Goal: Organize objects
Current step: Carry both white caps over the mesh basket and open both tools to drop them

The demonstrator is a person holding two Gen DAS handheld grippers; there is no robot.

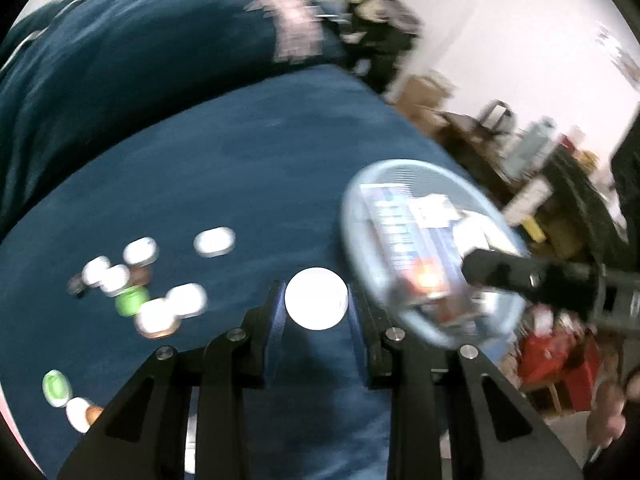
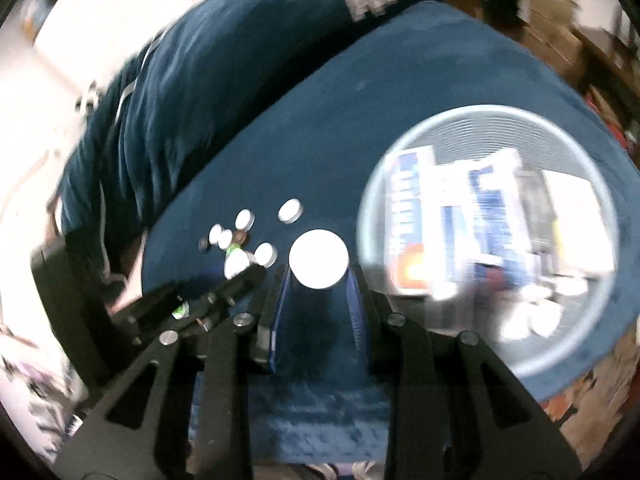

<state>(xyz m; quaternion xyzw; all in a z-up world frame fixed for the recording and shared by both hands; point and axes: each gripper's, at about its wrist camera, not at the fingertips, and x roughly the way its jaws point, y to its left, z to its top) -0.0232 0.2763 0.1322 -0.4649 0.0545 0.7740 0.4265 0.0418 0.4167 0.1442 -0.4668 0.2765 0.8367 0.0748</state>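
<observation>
The left gripper [image 1: 316, 300] is clamped on a round white-topped container [image 1: 316, 298], pinched between its blue-padded fingers [image 1: 279, 312] above a dark blue cushioned surface [image 1: 224, 168]; the right gripper [image 2: 318, 270] pinches a second white-topped container [image 2: 318, 258] the same way. Just to the right of each claw's tips sits a pale blue round basket [image 2: 606, 216], with blue-and-white boxes [image 2: 408, 216] inside it. To the left of the left claw, a little apart, lies a loose cluster of small lidded containers [image 1: 138, 284], mostly white-capped with one green among them; two or three more lie nearer the camera at the lower left [image 1: 58, 388], though blur makes the count unsure. In the right wrist view the left gripper's black frame crosses just left of the right claw, in front of that same cluster [image 2: 244, 240]; in the left wrist view the right gripper [image 1: 496, 268] reaches in over the basket.
</observation>
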